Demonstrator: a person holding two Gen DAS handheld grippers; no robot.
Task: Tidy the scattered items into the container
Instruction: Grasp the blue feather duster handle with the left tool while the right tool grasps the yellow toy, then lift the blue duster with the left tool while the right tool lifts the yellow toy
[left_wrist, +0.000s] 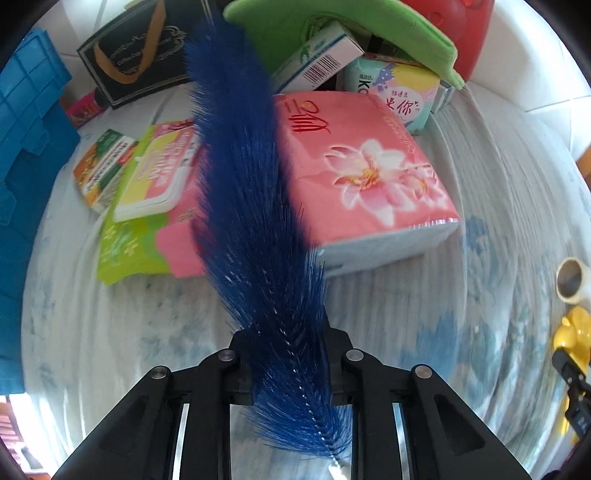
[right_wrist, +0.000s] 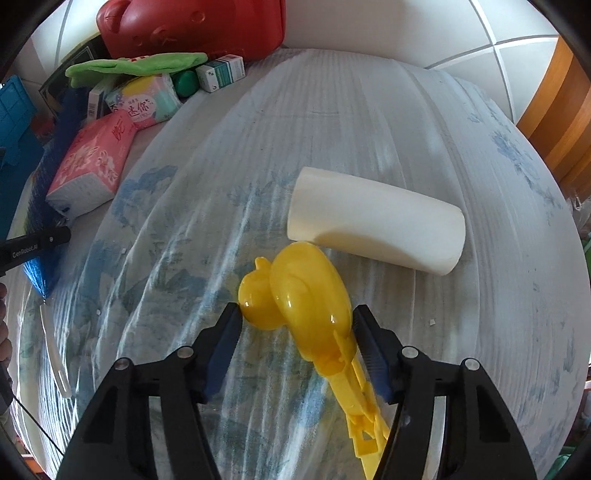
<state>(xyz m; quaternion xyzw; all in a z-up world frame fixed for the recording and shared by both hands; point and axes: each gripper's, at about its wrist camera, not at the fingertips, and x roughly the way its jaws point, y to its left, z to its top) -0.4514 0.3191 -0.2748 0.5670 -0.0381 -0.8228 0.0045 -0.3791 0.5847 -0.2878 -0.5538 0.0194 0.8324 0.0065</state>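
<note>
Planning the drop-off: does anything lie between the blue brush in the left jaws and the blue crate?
The blue bristle brush hangs over a green-and-pink wipes pack and an orange-green box, which lie between it and the blue plastic crate on the left.

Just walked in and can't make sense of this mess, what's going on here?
A person is tidying a cluttered bed with two handheld grippers. The left gripper is clamped on a long blue bristle brush, held above the pink flowered tissue pack. The right gripper has its jaws around a yellow plastic duck-shaped toy, beside a white paper roll. The blue plastic crate sits at the left; neither item is in it yet.
</note>
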